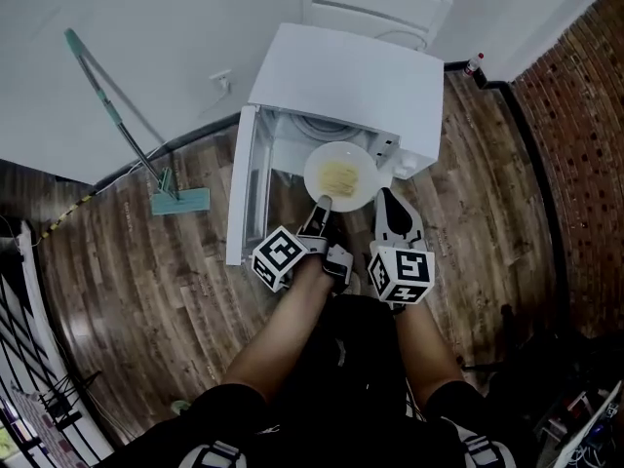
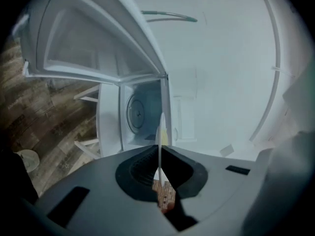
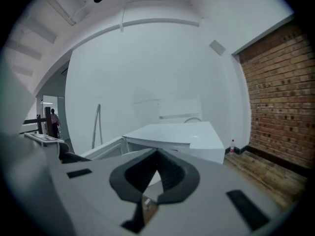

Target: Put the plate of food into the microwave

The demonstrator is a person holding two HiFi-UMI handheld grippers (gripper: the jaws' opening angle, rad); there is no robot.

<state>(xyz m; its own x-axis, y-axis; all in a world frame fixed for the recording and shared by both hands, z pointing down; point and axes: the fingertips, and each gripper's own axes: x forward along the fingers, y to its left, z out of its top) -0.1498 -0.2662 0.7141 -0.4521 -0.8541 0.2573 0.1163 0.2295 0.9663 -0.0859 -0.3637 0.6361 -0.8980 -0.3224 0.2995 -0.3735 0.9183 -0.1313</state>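
No text, label, brand or number can be read in any view.

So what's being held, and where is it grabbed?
The left gripper pinches the plate of food by its near rim; the right gripper holds nothing.

My left gripper pinches the near rim of the round white plate of yellow food, just before the open white box-shaped microwave.

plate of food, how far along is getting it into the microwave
Done: the microwave door stands open, and the left gripper is shut on the rim of the plate. In hand: the plate with its food hangs in front of the opening, the right gripper shut and empty beside it. Left: slide it inside and let go.
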